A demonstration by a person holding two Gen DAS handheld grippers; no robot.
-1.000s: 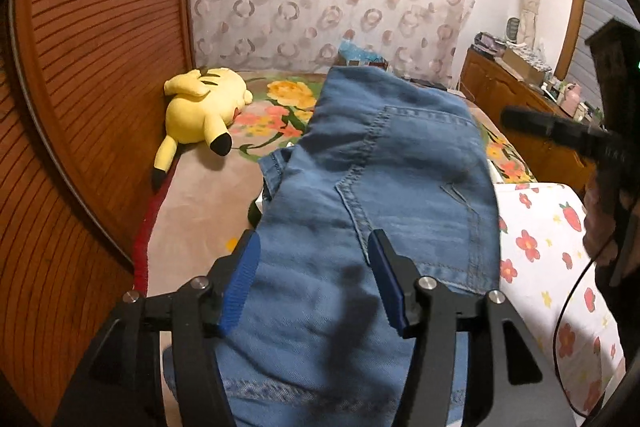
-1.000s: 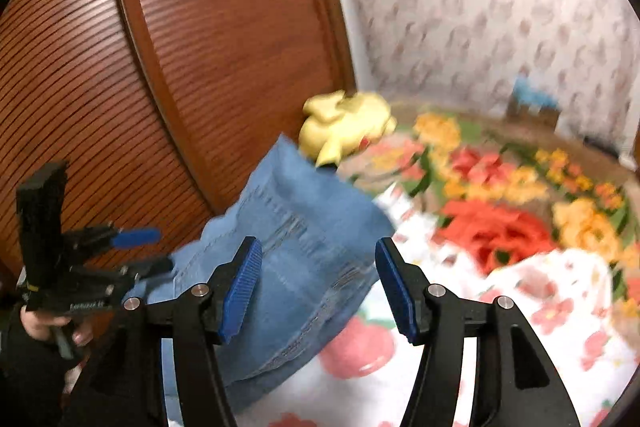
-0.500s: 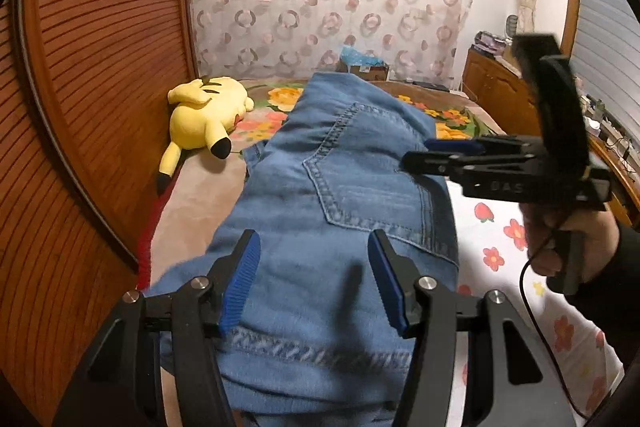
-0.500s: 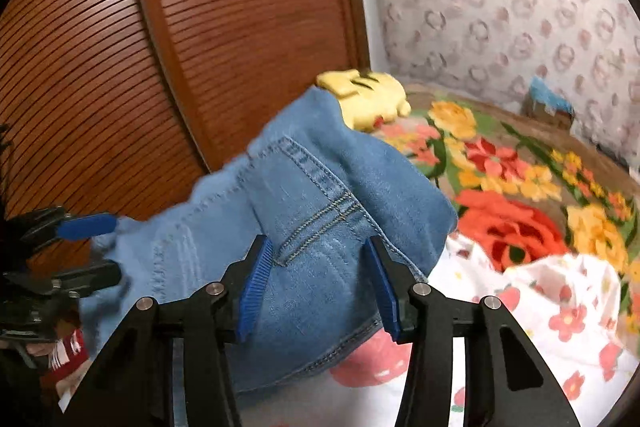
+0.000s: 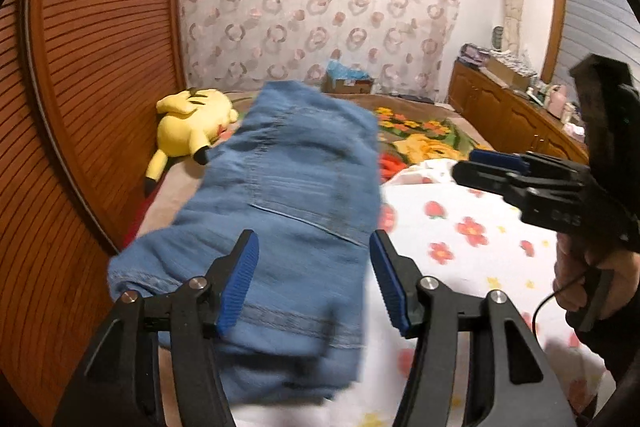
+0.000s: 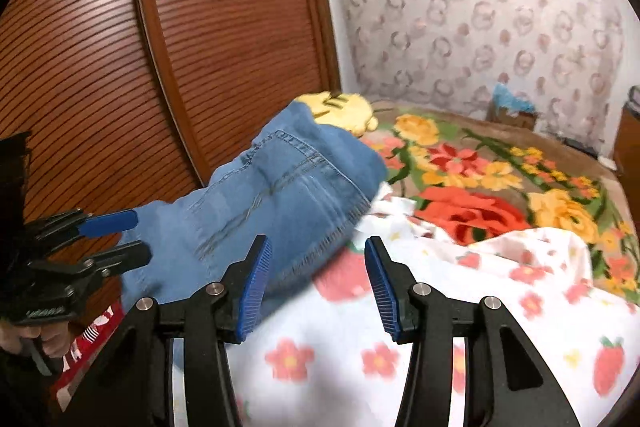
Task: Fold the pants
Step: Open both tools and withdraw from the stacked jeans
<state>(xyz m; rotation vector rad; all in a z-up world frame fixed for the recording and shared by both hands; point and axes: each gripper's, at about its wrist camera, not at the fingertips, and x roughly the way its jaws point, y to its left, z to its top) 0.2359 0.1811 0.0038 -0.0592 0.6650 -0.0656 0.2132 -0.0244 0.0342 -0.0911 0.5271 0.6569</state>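
The folded pants [image 5: 296,195] lie on the bed [image 5: 472,251] along its left edge beside the wooden panel wall [image 5: 100,75], with the plush toy [image 5: 188,123] behind them and a cabinet [image 5: 508,115] far right.

Bed [image 5: 176,195] carries folded blue jeans [image 5: 288,195] near left, yellow plush [image 5: 192,123] far left, white strawberry-print sheet [image 5: 472,251] right, flowered blanket [image 6: 480,179] beyond.

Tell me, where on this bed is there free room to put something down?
Free: the white strawberry sheet right of the jeans, and the floral blanket beyond it toward the curtain. Crowded: the wardrobe side, where jeans and the yellow plush toy lie.
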